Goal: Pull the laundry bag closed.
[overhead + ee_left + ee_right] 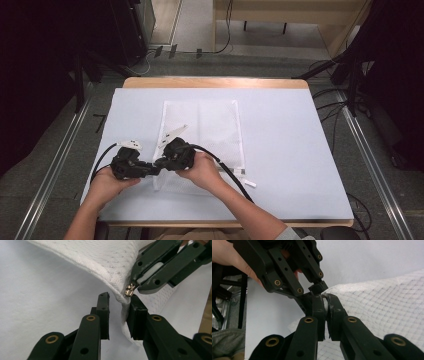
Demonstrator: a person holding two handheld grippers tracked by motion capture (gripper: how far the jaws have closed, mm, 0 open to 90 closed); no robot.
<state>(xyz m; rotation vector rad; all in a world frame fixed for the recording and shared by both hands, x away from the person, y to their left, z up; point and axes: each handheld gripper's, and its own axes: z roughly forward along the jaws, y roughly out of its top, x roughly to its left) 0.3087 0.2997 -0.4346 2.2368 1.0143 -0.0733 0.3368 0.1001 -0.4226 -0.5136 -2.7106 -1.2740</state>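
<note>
One white mesh bag (202, 131) lies flat on the blue cloth (285, 140), its near left corner lifted between two grippers. The right gripper (325, 302) is pressed together on the zipper pull (129, 290), so the left gripper (118, 298), jaws apart around the bag's edge, should pinch beside it firmly before any tugging

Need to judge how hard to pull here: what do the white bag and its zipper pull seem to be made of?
The bag looks like soft white woven mesh, matte: open grid holes show, and the lifted edge sags and folds. The zipper pull looks like metal, pale gold and shiny, with glints on its small links; plated plastic can't be ruled out. The right gripper is clamped on it.
</note>
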